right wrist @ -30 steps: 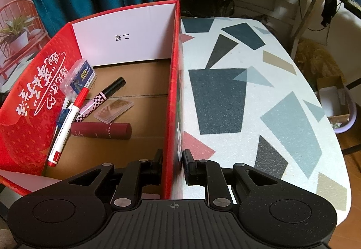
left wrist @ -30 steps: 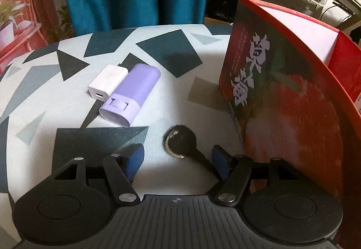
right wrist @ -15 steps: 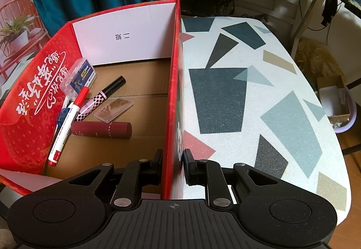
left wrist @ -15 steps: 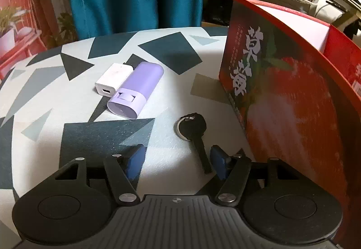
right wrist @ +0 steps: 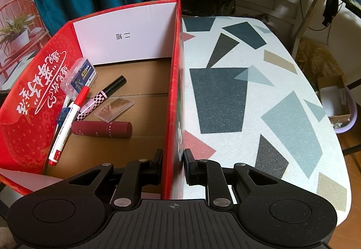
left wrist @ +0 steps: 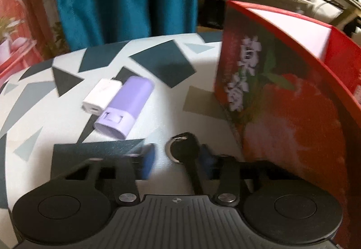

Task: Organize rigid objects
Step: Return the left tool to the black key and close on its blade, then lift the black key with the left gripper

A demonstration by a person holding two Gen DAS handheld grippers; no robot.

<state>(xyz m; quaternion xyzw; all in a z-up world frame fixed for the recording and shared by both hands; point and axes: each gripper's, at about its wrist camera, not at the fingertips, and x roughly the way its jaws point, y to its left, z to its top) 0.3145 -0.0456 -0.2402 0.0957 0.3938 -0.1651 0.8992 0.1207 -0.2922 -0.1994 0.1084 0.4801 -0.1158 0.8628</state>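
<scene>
Key (left wrist: 185,149) lies between left tongs (left wrist: 178,161), just narrowing; right tongs (right wrist: 173,165) clamp box wall (right wrist: 173,95).

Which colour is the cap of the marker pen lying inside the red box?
Red. The marker pen has a red cap; the right wrist view shows it best.

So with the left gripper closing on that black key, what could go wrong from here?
The left gripper has just been closing around the black key, which sits off-centre near one pad and is thin, so it may slip or pivot. The red box wall is close by; the right gripper pinches only its edge, so a knock could shift it.
</scene>
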